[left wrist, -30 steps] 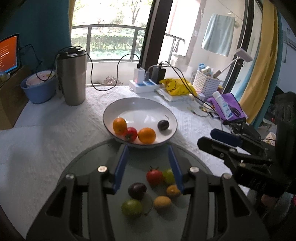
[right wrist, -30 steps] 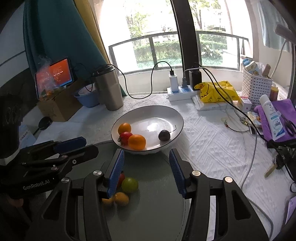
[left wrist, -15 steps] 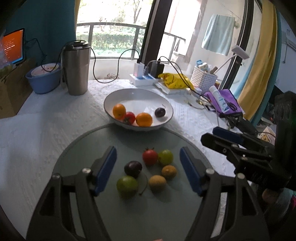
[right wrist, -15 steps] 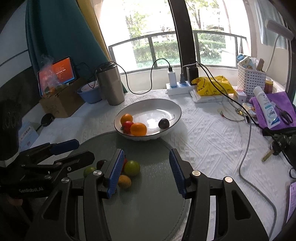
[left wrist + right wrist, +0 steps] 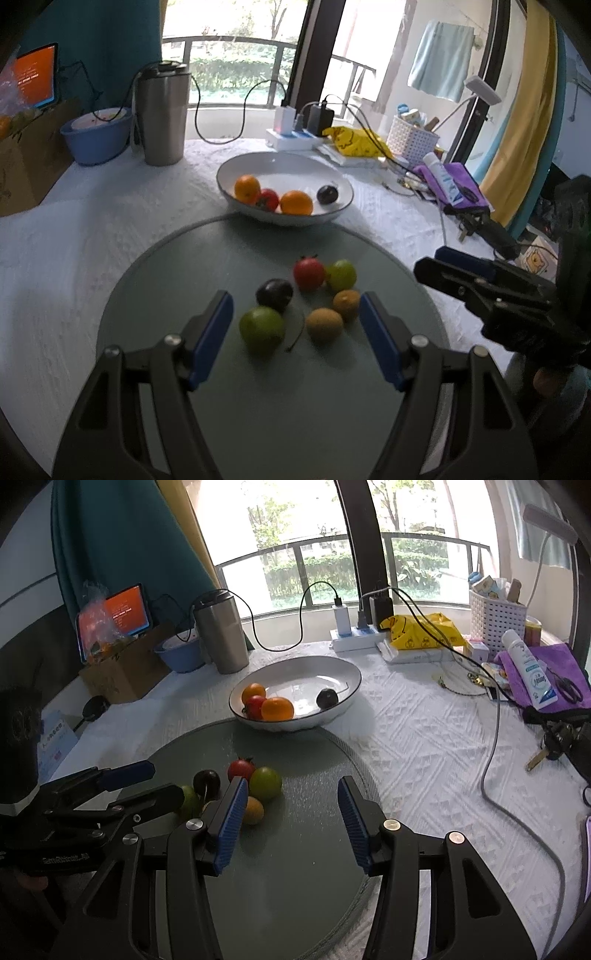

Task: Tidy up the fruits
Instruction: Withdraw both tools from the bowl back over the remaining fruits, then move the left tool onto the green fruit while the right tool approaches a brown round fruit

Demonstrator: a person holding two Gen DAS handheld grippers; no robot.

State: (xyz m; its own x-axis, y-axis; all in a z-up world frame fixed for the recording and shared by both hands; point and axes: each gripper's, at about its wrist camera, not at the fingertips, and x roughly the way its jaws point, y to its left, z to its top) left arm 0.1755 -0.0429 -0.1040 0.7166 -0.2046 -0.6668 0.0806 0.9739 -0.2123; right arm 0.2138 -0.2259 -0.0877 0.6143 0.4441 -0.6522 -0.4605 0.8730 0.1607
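A white bowl holds two oranges, a red tomato and a dark plum. On the round grey mat lie several loose fruits: a red tomato, a green one, a dark plum, a large green fruit, a small orange one and a brown kiwi. My left gripper is open wide and empty, just above and around the near fruits. My right gripper is open and empty over bare mat, to the right of the fruits.
A steel tumbler, a blue bowl and a cardboard box stand at the back left. A power strip with cables, a yellow bag, a white basket and a purple cloth with a tube crowd the right.
My left gripper has opened wider and pulled back from the bowl, so it now frames the loose fruits on the mat. My right gripper has drawn back slightly and stays open.
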